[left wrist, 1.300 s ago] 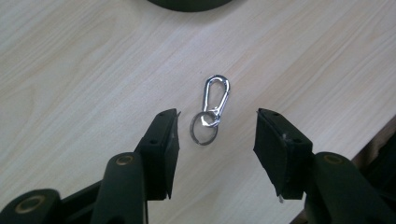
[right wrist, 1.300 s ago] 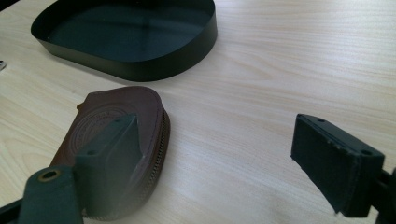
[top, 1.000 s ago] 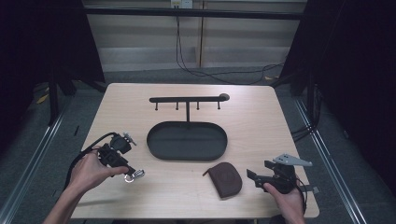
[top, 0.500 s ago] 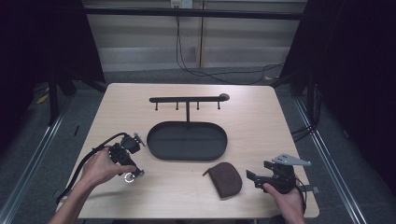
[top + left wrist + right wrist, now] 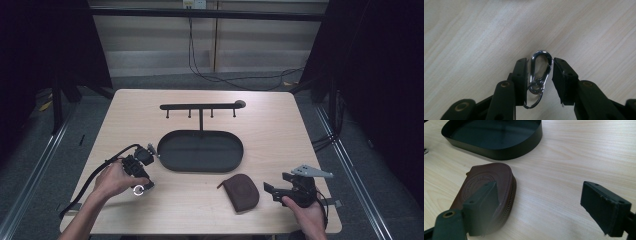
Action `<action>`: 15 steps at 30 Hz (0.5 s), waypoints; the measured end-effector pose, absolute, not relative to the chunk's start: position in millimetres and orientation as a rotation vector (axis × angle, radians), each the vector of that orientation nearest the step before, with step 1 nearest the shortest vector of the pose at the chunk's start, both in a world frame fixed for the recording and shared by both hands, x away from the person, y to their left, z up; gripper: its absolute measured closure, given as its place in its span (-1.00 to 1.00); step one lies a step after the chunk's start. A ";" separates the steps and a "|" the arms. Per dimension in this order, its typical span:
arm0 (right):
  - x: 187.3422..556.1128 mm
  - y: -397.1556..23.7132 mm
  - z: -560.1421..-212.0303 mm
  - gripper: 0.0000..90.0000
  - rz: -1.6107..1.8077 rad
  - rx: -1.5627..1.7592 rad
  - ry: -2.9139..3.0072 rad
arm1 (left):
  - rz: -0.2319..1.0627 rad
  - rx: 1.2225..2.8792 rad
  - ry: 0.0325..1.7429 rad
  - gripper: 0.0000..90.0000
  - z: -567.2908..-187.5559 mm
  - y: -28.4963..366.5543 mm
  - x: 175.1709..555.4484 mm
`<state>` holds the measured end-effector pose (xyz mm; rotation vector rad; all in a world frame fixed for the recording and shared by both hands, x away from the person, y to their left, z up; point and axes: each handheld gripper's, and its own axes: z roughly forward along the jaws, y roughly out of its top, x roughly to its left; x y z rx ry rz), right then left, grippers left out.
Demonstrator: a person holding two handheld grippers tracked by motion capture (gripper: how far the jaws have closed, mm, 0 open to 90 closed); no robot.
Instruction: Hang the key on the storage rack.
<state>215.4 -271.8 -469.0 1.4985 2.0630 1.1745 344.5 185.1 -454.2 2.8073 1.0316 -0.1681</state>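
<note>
A shiny silver snap hook (image 5: 540, 67) with a small ring at its base is lying flat on the table (image 5: 474, 37) between the left gripper (image 5: 539, 75) pads. Its long axis is running straight out along the jaws, rounded end pointing away. The jaws have just been closing and are pinching its sides.

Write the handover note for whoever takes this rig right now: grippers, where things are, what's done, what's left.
Left gripper: jaws have just been closing around the silver carabiner clip with its key ring, which lies on the table; both pads look on the clip or almost there, grip not confirmed.
Right gripper: open, hovering beside the brown zip pouch, holding nothing.
Black oval tray with its hook rack is empty.
Done: clip framed. Left: probably lift it and hang it or put it in the tray; the pouch is untouched.
</note>
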 end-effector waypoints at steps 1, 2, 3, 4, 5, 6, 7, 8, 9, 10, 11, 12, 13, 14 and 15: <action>215.5 -271.7 -469.1 -0.68 1.174 1.498 2.065 | -0.158 2.828 1.014 0.44 -454.9 184.6 345.7; 215.6 -271.6 -469.1 -0.68 1.172 1.498 2.065 | -0.157 2.825 1.012 0.44 -456.1 183.9 345.4; 215.5 -271.8 -469.1 -0.68 1.173 1.497 2.067 | -0.165 2.822 1.015 0.44 -457.2 183.2 345.0; 215.4 -271.8 -469.1 -0.68 1.175 1.497 2.065 | -0.162 2.833 1.011 0.44 -458.1 182.2 344.7; 215.7 -271.9 -469.2 -0.68 1.175 1.500 2.065 | -0.166 2.848 1.005 0.44 -459.2 181.4 344.5; 215.9 -272.0 -469.4 -0.68 1.175 1.499 2.066 | -0.161 2.853 1.002 0.43 -460.1 181.0 344.1; 215.9 -272.0 -469.4 -0.68 1.175 1.499 2.066 | -0.157 2.855 1.000 0.43 -460.5 180.7 343.9; 215.9 -271.8 -469.4 -0.68 1.174 1.499 2.067 | -0.150 2.852 1.004 0.43 -460.8 180.5 343.7; 215.7 -271.7 -469.3 -0.68 1.174 1.498 2.067 | -0.156 2.852 1.003 0.48 -462.0 179.8 343.1; 215.7 -271.7 -469.3 -0.68 1.174 1.498 2.067 | -0.156 2.852 1.003 0.47 -462.0 179.8 343.1; 215.9 -271.6 -469.3 -0.68 1.172 1.500 2.067 | -0.158 2.856 1.006 0.47 -463.4 179.1 343.0; 215.9 -271.6 -469.3 -0.68 1.172 1.500 2.067 | -0.155 2.861 1.005 0.47 -463.5 178.6 343.0; 216.0 -271.7 -469.4 -0.69 1.174 1.499 2.070 | -0.159 2.856 1.023 0.48 -463.6 178.0 343.0; 216.0 -271.7 -469.4 -0.69 1.174 1.499 2.070 | -0.159 2.856 1.023 0.48 -463.6 178.0 343.0; 216.0 -271.7 -469.5 -0.69 1.172 1.501 2.069 | -0.150 2.860 1.031 0.48 -463.5 177.7 343.2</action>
